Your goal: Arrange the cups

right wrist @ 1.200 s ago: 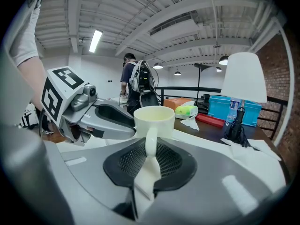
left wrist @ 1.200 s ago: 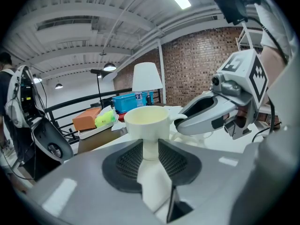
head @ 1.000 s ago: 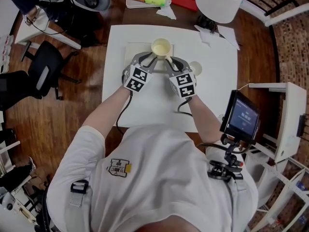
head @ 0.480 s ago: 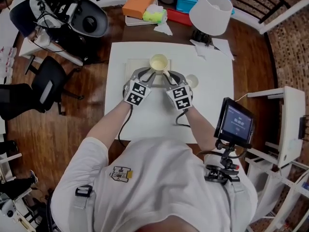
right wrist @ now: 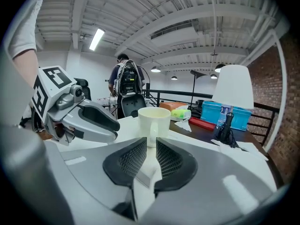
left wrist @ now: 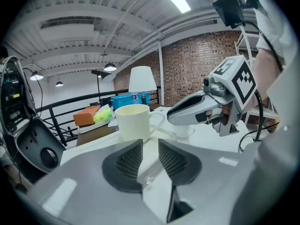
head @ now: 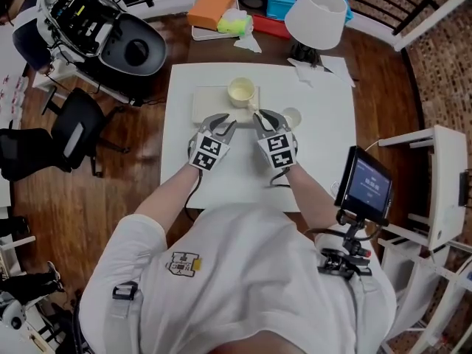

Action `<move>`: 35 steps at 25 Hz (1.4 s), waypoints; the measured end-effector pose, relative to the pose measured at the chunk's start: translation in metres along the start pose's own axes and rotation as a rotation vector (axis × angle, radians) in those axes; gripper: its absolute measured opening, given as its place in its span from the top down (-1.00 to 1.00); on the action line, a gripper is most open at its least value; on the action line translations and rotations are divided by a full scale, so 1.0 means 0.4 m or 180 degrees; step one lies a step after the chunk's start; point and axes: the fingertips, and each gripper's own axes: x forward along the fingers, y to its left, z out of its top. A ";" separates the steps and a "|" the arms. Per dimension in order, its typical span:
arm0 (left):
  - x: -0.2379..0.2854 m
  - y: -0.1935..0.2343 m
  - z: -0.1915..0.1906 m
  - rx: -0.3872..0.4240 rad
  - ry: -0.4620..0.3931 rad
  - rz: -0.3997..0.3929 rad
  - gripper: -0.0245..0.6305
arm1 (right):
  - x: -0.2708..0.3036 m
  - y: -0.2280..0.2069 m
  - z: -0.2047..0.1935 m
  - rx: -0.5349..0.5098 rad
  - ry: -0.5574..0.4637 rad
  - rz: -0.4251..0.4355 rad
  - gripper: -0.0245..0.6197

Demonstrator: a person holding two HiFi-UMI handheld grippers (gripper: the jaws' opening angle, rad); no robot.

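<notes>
The white bench (head: 324, 153) carries a pale mat (head: 206, 103) just ahead of both grippers. The left gripper (left wrist: 150, 149) and the right gripper (right wrist: 151, 156) hover side by side, each with its jaws a narrow gap apart and pinching nothing. The right gripper's jaws have just been closing. A cream cup (head: 242, 91) stands upright on the mat, ahead of both tips and untouched. A smaller pale cup (head: 292, 116) sits just right of the right gripper.
</notes>
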 end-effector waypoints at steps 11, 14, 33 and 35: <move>-0.138 -0.192 -0.139 -0.0289 0.0104 -0.0158 0.67 | -0.191 0.148 -0.207 0.0018 0.0318 0.0164 0.83; -0.169 -0.243 -0.199 -0.0390 0.0207 -0.0196 0.72 | -0.229 0.205 -0.268 0.0041 0.0428 0.0271 0.85; -0.233 -0.355 -0.355 -0.0518 0.0642 -0.0424 0.93 | -0.293 0.257 -0.416 0.0208 0.0687 0.0251 0.90; -0.233 -0.358 -0.355 -0.0509 0.0647 -0.0446 0.93 | -0.293 0.254 -0.415 0.0206 0.0679 0.0230 0.90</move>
